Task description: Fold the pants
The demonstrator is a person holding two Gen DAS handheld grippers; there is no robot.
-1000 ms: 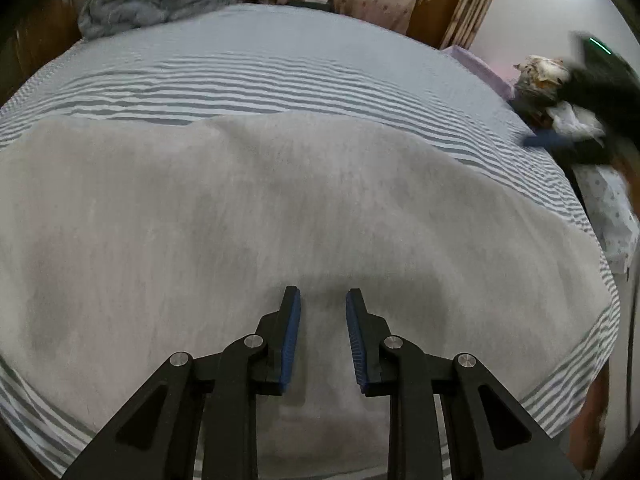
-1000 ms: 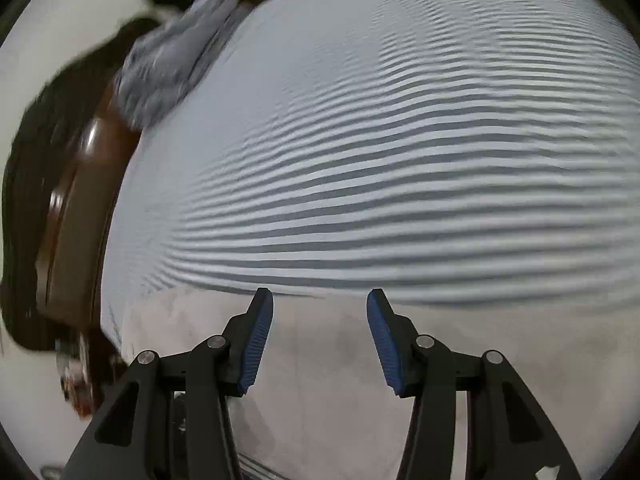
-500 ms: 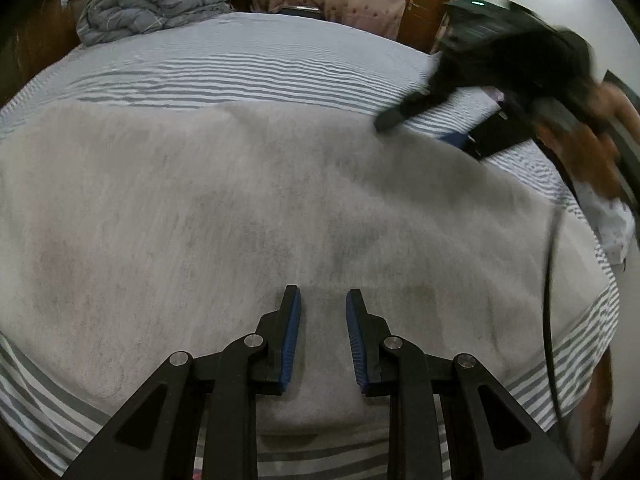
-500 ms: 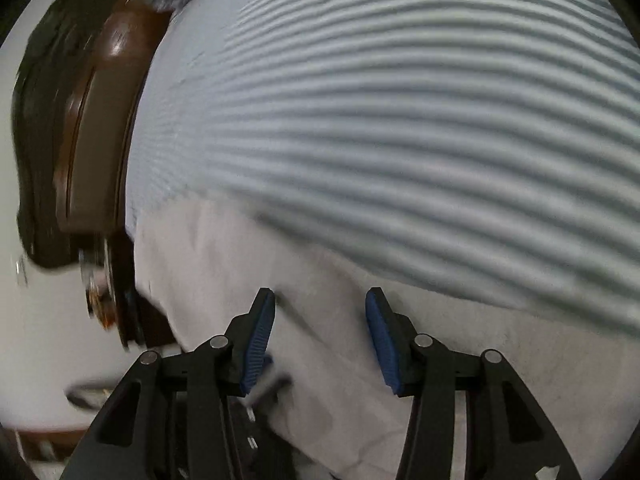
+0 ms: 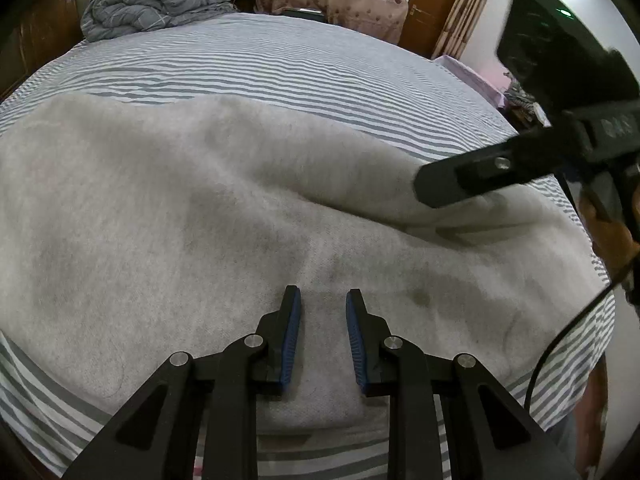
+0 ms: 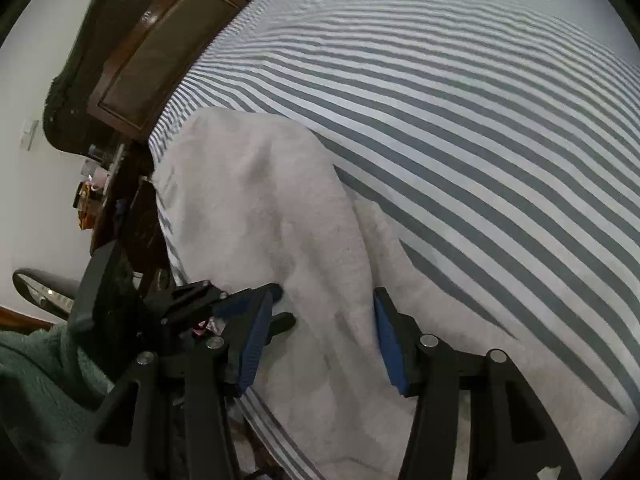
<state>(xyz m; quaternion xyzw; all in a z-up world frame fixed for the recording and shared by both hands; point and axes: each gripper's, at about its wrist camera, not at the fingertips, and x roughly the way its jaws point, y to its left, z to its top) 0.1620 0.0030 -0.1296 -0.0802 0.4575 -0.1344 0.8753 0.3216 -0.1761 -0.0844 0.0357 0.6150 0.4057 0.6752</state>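
Note:
Light grey pants (image 5: 160, 200) lie spread across the striped bed. My left gripper (image 5: 323, 294) hovers over their near edge, its blue pads a narrow gap apart with nothing pinched. My right gripper (image 6: 320, 304) sits low over the pants (image 6: 260, 200) at their right end. Its jaws are opening, and a raised ridge of cloth runs between them without the pads pressing on it. In the left wrist view one black finger (image 5: 460, 180) of the right gripper rests at that ridge. The right wrist view shows the left gripper (image 6: 260, 308) close on the left.
The grey-and-white striped sheet (image 5: 280, 60) runs far beyond the pants. A crumpled blue-grey duvet (image 5: 160, 0) lies at the far corner. A wooden headboard (image 6: 160, 48) bounds the bed. A hand (image 5: 608, 232) and a black cable (image 5: 560, 340) are at the right; a green sleeve (image 6: 32, 368) at lower left.
The right gripper swung in from the right, rolled, and came down on the pants' right end. The flat cloth there now stands in a ridge. The left gripper stayed put.

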